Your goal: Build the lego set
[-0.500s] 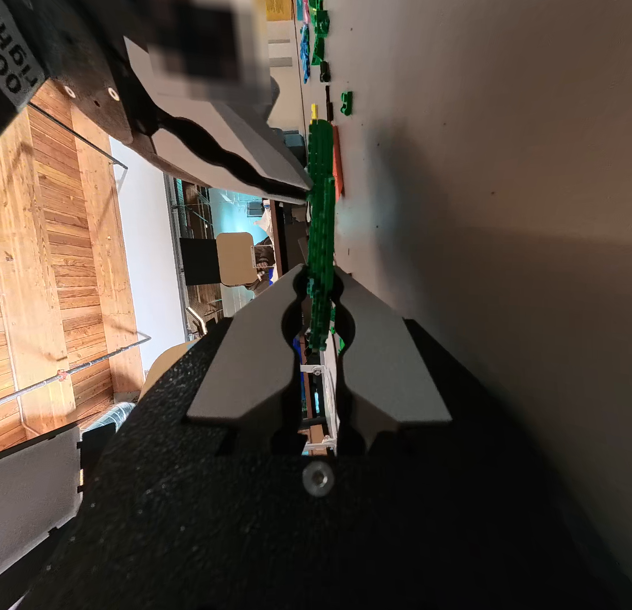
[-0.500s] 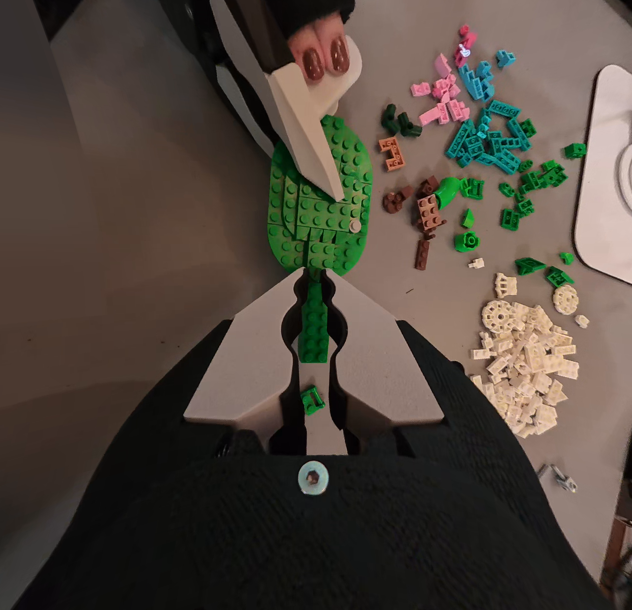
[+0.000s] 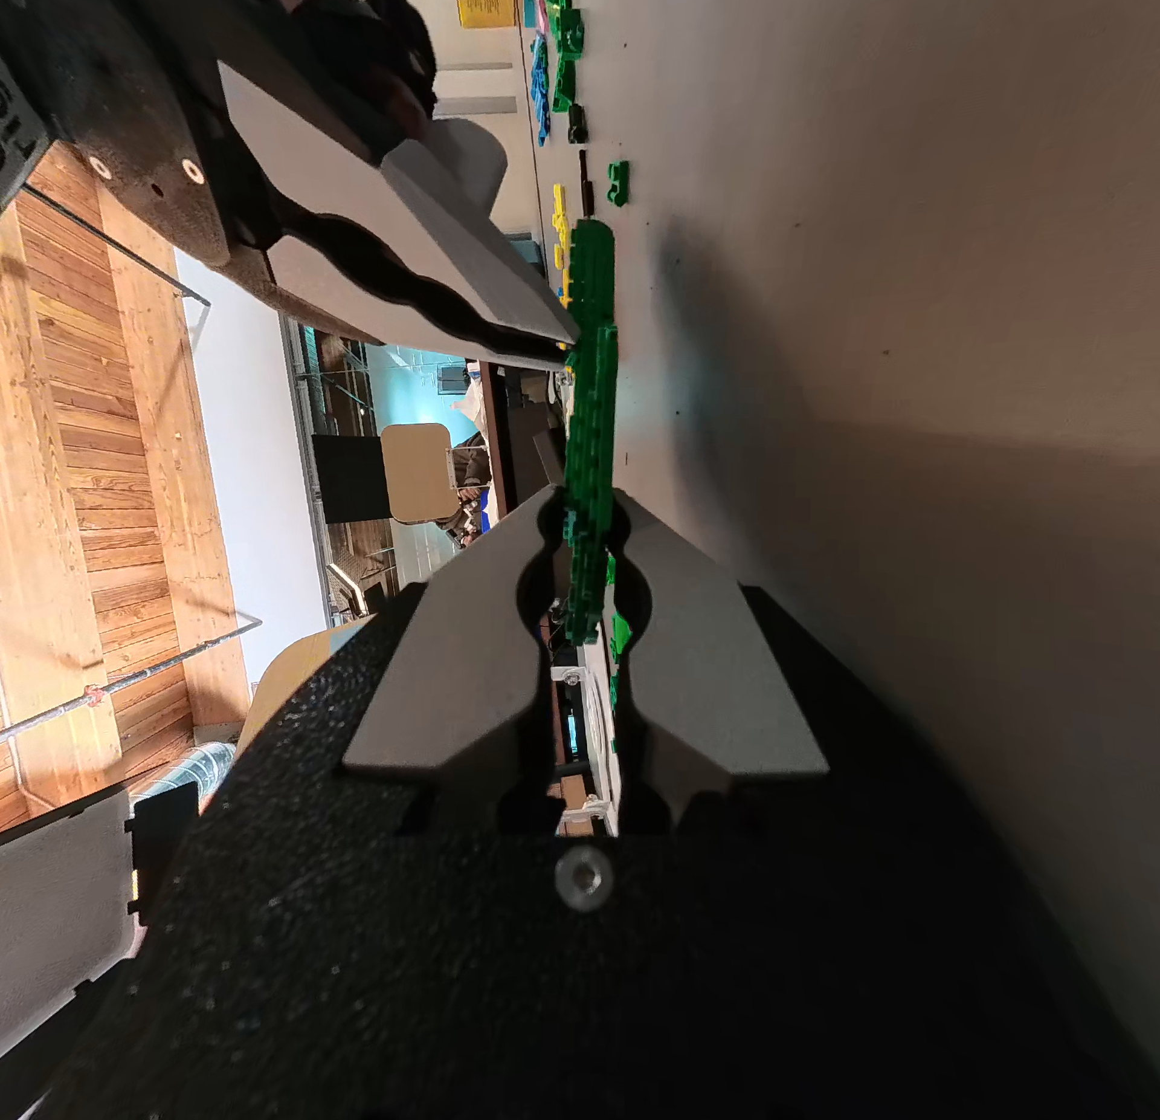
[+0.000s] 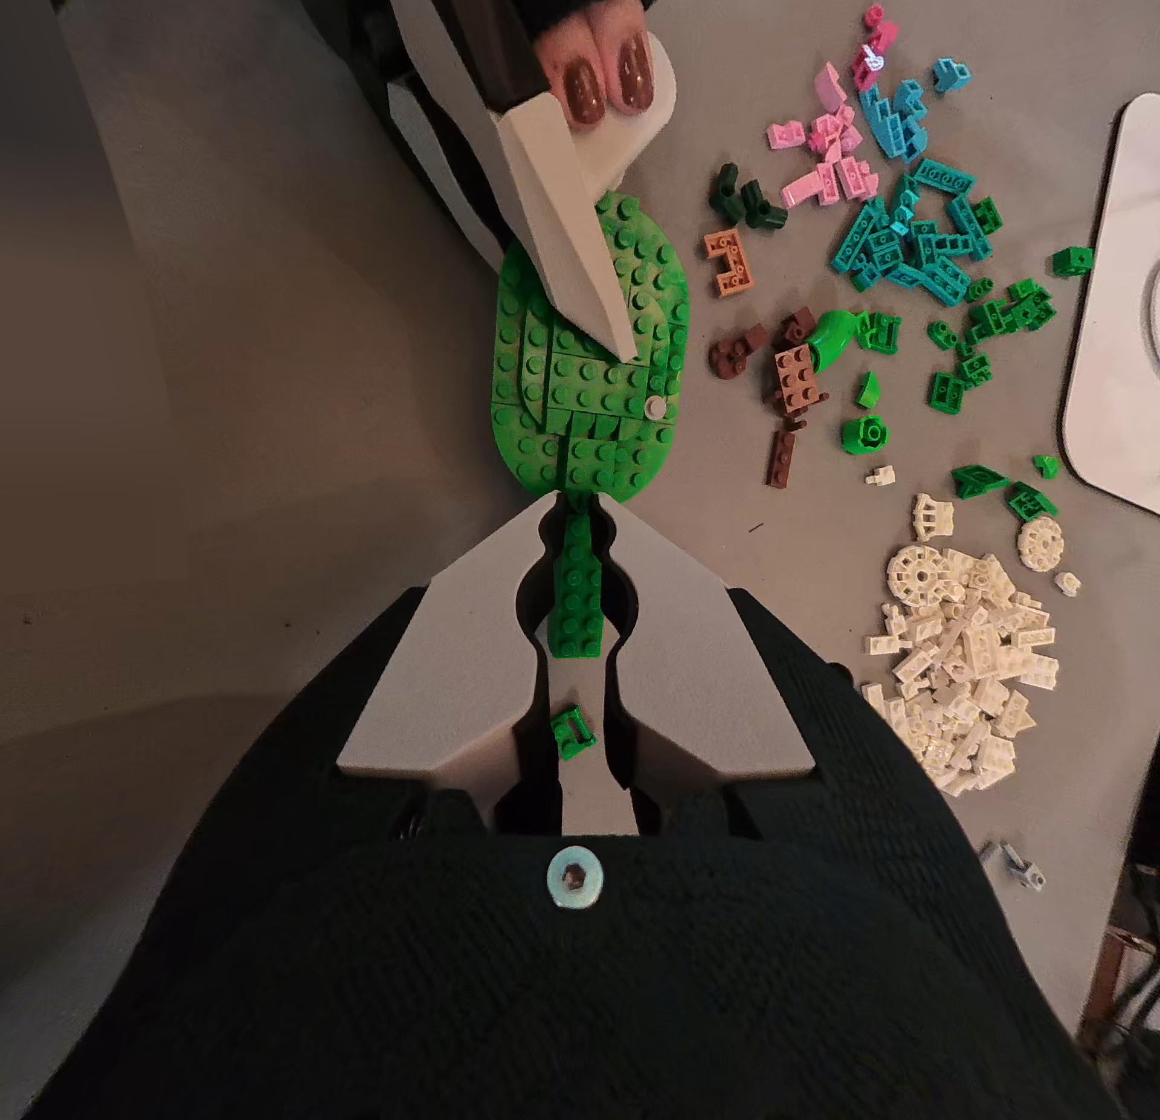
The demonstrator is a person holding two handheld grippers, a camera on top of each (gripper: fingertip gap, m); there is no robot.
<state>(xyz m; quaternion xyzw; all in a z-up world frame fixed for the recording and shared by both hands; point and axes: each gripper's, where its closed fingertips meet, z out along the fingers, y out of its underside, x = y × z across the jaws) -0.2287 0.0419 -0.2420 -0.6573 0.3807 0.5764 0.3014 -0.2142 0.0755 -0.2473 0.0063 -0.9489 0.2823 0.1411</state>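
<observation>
A green oval studded plate (image 4: pixel 596 399), built up with smaller green plates, sits just over the grey table (image 4: pixel 251 336). My left gripper (image 3: pixel 587 506) is shut on it, seen edge-on (image 3: pixel 593 399), with one finger on each face. In the right wrist view its upper finger (image 4: pixel 565 242) lies across the plate's far half. My right gripper (image 4: pixel 577 503) is shut on a narrow green strip plate (image 4: pixel 577 587). Its tips are at the oval plate's near edge. In the left wrist view the right gripper's fingers (image 3: pixel 439 261) come in from the upper left and their tips meet the plate's face.
Loose bricks lie to the right in piles: white (image 4: pixel 960 669), teal (image 4: pixel 910 242), pink (image 4: pixel 822 148), brown (image 4: pixel 797 368) and green (image 4: pixel 992 324). A white board (image 4: pixel 1117 305) is at the right edge. A small green piece (image 4: pixel 571 732) lies under my right fingers. A person's hand (image 4: pixel 602 85) holds the left gripper. There is about 5 cm between the tips of the two grippers. The small green piece (image 4: pixel 571 732) sits 9 cm or so from the ends of my right fingers.
Almost nothing has moved. Both grippers keep their hold. The left wrist view has shifted slightly along the plate.
</observation>
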